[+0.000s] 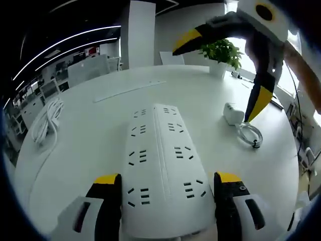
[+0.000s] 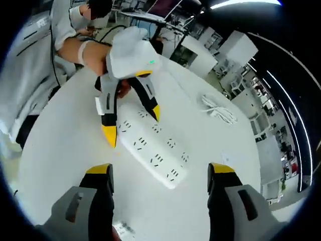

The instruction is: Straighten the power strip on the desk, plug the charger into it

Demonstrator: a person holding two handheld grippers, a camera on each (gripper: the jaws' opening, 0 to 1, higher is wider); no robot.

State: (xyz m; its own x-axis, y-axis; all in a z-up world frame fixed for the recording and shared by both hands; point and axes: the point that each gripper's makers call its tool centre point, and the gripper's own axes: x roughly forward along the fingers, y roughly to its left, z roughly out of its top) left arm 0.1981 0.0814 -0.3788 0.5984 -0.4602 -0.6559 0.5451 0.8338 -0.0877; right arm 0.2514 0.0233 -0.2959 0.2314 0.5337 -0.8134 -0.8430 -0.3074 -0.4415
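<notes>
Left gripper (image 1: 165,186) wide open, jaws astride the near end of the white power strip (image 1: 163,165) on the white desk (image 1: 90,145). Right gripper (image 2: 159,176) open too, holding nothing, above the desk. Charger (image 1: 232,113) at about 2 o'clock from the strip, well apart; no readable writing anywhere.

Charger (image 1: 232,113) right of power strip (image 1: 163,165)

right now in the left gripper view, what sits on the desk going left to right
coiled white cable → power strip, with the left gripper open on either side of its near end → white charger → the charger's coiled cord, with the right gripper open above the charger
</notes>
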